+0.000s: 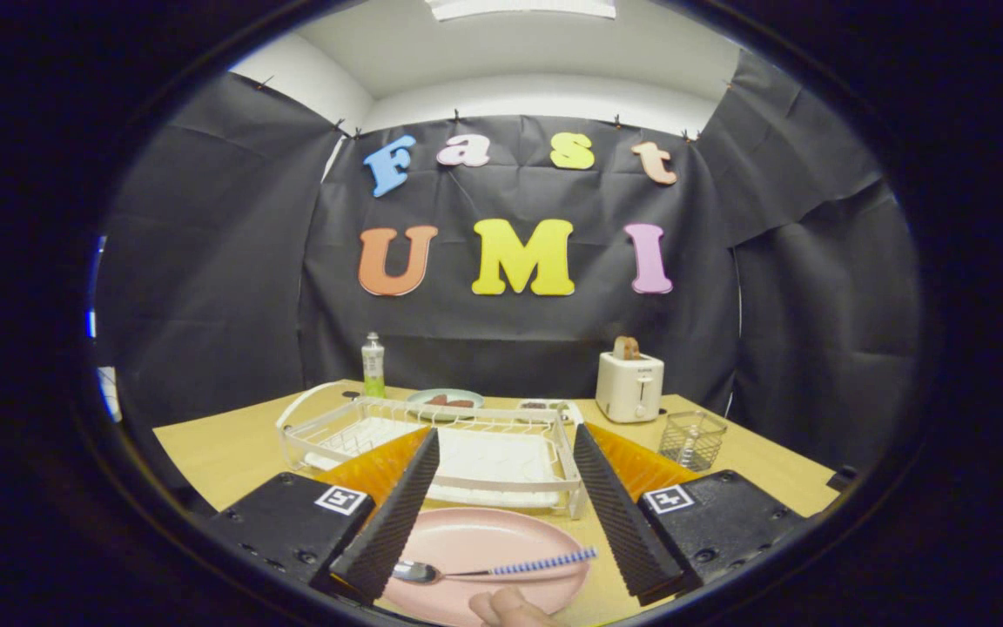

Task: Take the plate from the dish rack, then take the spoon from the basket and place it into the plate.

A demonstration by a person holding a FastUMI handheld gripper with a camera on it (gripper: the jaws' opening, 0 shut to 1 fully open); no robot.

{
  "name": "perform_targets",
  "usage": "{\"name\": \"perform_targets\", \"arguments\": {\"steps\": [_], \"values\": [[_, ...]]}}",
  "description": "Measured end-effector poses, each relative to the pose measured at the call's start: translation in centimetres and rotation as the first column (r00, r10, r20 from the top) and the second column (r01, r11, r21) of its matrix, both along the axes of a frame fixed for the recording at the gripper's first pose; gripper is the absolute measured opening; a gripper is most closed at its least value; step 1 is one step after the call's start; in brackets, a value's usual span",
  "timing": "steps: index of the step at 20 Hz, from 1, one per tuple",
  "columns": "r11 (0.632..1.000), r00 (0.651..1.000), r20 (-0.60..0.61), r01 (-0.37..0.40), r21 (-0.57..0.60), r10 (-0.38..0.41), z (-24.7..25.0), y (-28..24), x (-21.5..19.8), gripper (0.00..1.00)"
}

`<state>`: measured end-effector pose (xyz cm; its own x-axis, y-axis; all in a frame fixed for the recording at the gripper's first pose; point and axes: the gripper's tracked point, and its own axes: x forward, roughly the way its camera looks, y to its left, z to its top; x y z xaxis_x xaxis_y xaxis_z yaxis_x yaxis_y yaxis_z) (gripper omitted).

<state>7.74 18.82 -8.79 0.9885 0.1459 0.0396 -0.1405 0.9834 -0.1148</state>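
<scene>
A pink plate (484, 540) lies flat on the wooden table (223, 444), low between my fingers. A spoon (493, 570) with a metal bowl and a blue-and-white striped handle rests across it, bowl toward the left finger. My gripper (506, 444) is open, its fingers spread wide above the plate and touching nothing. Just beyond the plate stands the white wire dish rack (440, 440) with its white drip tray. A clear mesh basket (691, 438) sits beyond the right finger.
A fingertip of a person (510, 607) shows at the plate's near rim. Behind the rack are a green bottle (373, 366), a small plate with food (445, 401) and a white toaster (629, 386) holding bread.
</scene>
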Motion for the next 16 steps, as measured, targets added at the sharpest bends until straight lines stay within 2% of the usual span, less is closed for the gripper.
{"name": "perform_targets", "arguments": {"steps": [1,8,16], "values": [[1.000,1.000,0.004,0.002,0.000,-0.002,0.8,-0.3,-0.5,1.00],[1.000,0.997,0.068,0.025,-0.004,-0.025,7.2,-2.9,-6.2,1.00],[0.996,0.996,0.032,0.083,0.038,-0.084,10.2,-7.5,-10.4,1.00]]}}
